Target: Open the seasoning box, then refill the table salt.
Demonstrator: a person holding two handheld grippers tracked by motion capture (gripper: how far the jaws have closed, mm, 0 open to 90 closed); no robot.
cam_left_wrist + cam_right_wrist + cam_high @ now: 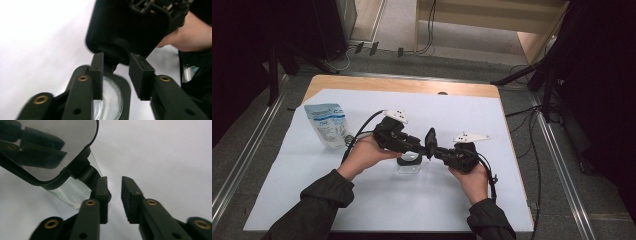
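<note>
A small clear container (409,166) with a black rim stands on the white sheet at mid table. Its black hinged lid (430,142) is raised upright over it. My left gripper (422,147) comes in from the left, and my right gripper (438,152) from the right, so the two meet at the lid. In the left gripper view the left gripper (116,72) has its jaws apart either side of the lid's hinge neck. The lid (125,27) rises ahead and the container (110,100) lies below. In the right gripper view the right gripper (114,192) stands open and empty beside the glossy lid (50,147) and the container (72,191).
A white and blue pouch (328,125) lies at the left of the white sheet (387,205). The wooden table edge (402,85) runs along the back. Cables and dark stands sit on the floor beyond. The other hand (190,37) is close ahead in the left gripper view.
</note>
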